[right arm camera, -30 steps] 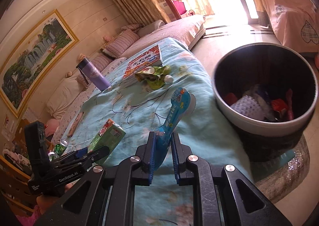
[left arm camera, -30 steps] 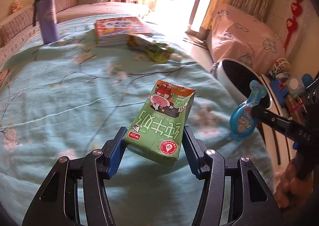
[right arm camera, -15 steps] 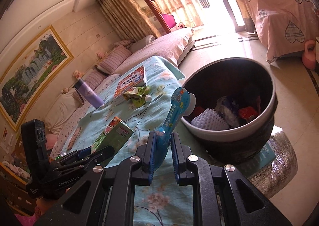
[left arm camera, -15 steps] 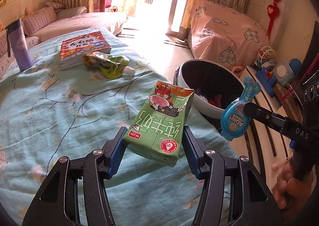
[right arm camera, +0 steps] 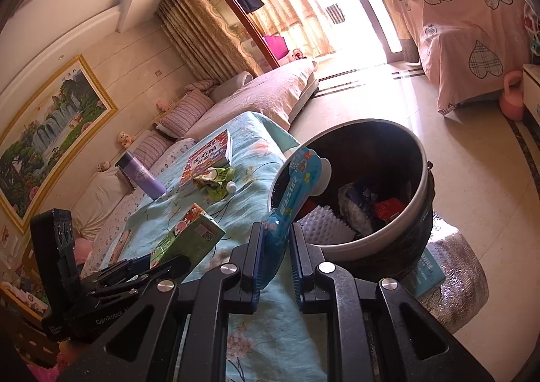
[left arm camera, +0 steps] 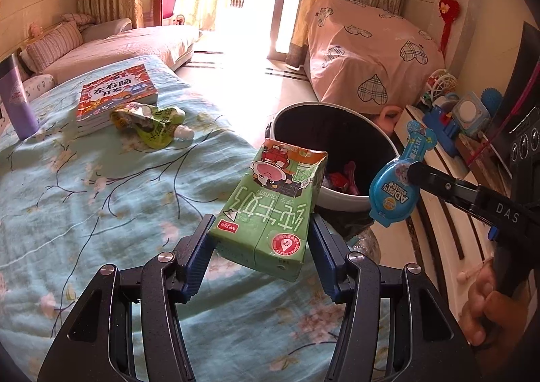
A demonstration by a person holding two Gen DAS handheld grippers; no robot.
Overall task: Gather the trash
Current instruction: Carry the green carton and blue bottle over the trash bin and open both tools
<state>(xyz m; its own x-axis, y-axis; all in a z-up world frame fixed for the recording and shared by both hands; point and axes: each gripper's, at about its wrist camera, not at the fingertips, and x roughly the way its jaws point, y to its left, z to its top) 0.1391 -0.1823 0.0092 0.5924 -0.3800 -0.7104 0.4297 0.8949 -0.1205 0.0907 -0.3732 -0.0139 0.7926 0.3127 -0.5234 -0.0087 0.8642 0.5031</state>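
My left gripper point(left arm camera: 261, 247) jaws are pinching one green milk carton point(left arm camera: 270, 210); my right gripper point(right arm camera: 276, 255) jaws are pinching one blue packet point(right arm camera: 293, 189), both hovering beside the one trash bin point(right arm camera: 418, 179), over the bed point(left arm camera: 101, 196).

The trash bin point(left arm camera: 341, 199) is partly hidden in the left wrist view: the green milk carton point(left arm camera: 270, 210) covers its near left rim. What lies inside the bin is too dark and jumbled to identify. Far left of the bin, the purple bottle point(left arm camera: 15, 102) is cut off by the frame edge. In the right wrist view, the blue package point(right arm camera: 290, 199) hides part of the bin's left rim point(right arm camera: 280, 176).
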